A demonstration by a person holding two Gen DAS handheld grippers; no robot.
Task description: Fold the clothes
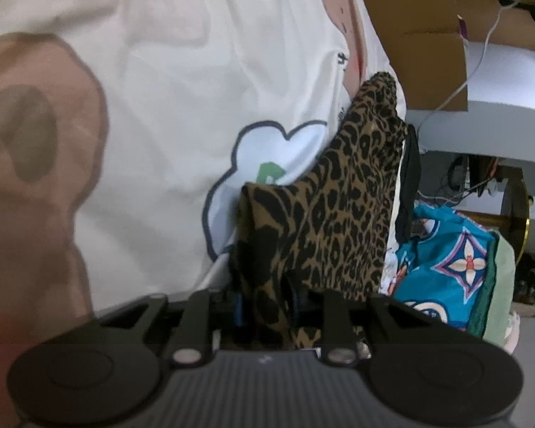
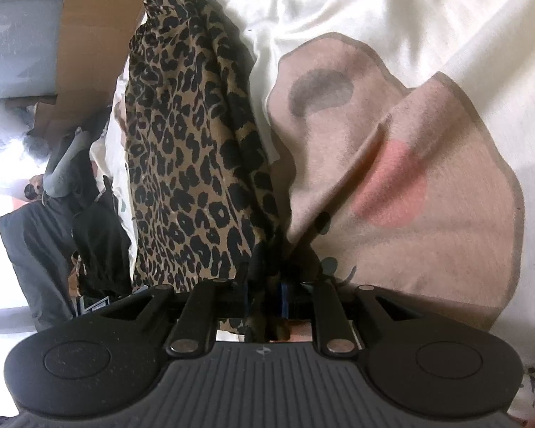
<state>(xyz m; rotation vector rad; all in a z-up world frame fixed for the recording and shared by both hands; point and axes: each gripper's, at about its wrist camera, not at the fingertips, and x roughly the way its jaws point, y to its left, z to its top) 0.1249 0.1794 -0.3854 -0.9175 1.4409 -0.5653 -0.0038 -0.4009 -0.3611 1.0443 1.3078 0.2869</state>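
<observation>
Left wrist view: we see the left gripper [image 1: 265, 306] with its jaws pinched on a fold of the leopard-print garment [image 1: 342, 207], which runs up and away over a white printed sheet [image 1: 153, 114]. A teal patterned cloth [image 1: 449, 260] lies just right of it; a cardboard box [image 1: 410, 18] sits beyond.

Right wrist view: the right gripper [image 2: 265, 299] likewise clamps the same garment [image 2: 189, 149] — the fabric bunches between its jaws, stretched out ahead across the sheet [image 2: 392, 10].

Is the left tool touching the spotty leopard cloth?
Touching. In the left wrist view, the leopard cloth runs down between the left tool's two fingers, which pinch it with no gap showing.
</observation>
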